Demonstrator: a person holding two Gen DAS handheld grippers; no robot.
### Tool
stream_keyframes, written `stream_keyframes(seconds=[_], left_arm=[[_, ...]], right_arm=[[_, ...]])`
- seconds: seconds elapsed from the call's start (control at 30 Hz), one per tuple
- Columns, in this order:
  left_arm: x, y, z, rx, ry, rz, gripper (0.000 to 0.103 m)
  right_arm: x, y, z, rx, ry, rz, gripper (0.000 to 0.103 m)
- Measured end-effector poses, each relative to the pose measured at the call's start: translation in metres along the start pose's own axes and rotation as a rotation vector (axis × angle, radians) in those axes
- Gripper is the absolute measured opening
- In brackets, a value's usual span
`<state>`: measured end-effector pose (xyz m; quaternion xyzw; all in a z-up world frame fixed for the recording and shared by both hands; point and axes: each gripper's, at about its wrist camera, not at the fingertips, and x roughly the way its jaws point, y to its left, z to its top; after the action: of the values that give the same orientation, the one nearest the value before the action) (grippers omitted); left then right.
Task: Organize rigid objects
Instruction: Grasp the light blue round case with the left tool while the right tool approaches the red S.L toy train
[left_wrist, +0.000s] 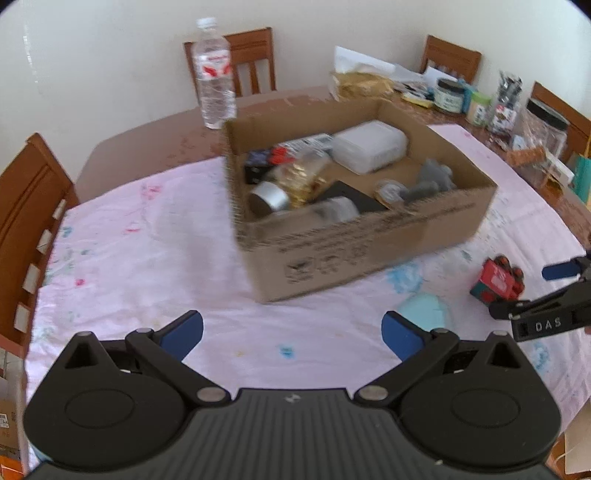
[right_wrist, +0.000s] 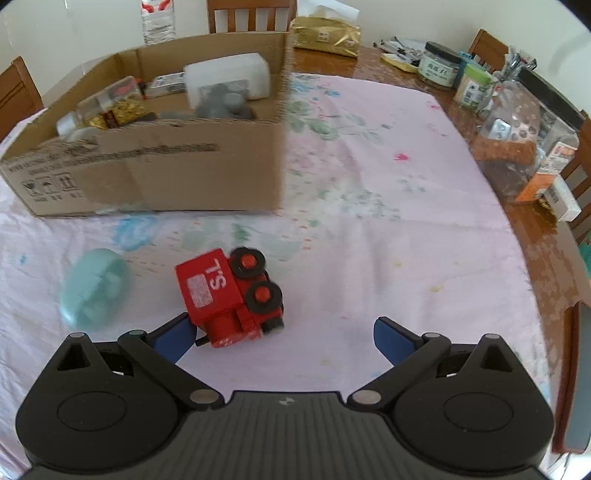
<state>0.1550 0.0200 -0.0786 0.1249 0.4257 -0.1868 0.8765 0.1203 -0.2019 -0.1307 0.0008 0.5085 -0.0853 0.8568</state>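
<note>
On the pink cloth (right_wrist: 369, 221), just ahead of the right gripper (right_wrist: 284, 338), a red toy train (right_wrist: 221, 295) lies tipped on its side, 2 black wheels up, touching the left blue finger (right_wrist: 177, 338); the jaws stand wide apart, gripping nothing. Beside it lies a teal case (right_wrist: 96, 288), the cardboard box (right_wrist: 147, 166) beyond. The left gripper (left_wrist: 291, 334) is spread, empty.

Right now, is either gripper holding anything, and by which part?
Nothing is held. Both grippers are open: the left gripper is empty, and the red toy lies on the cloth beside the right gripper's left finger.
</note>
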Motion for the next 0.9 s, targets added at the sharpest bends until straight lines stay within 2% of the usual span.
stream_keyframes(seconds=[0.07, 0.17, 0.5, 0.6, 0.67, 0.77, 0.9], left_arm=[[0.004, -0.013, 0.001, 0.014, 0.013, -0.004, 0.102], [0.011, -0.034, 0.004, 0.033, 0.029, -0.008, 0.102], [0.032, -0.083, 0.002, 0.1, 0.076, -0.049, 0.101], [0.038, -0.09, -0.003, 0.108, 0.092, -0.054, 0.091], [0.041, -0.091, -0.004, 0.102, 0.109, -0.061, 0.078], [0.046, -0.09, -0.005, 0.077, 0.118, -0.073, 0.073], [0.05, -0.088, -0.005, 0.069, 0.121, -0.079, 0.073]], right_arm=[[0.002, -0.01, -0.002, 0.0, 0.006, -0.007, 0.103], [0.004, -0.028, -0.006, 0.031, 0.001, 0.032, 0.103], [0.002, -0.037, -0.011, -0.088, -0.039, 0.1, 0.103], [0.002, -0.039, -0.012, -0.103, -0.052, 0.11, 0.103], [0.002, -0.039, -0.012, -0.109, -0.054, 0.115, 0.103], [0.002, -0.041, -0.011, -0.119, -0.049, 0.121, 0.103], [0.004, -0.049, -0.008, -0.088, -0.043, 0.1, 0.103]])
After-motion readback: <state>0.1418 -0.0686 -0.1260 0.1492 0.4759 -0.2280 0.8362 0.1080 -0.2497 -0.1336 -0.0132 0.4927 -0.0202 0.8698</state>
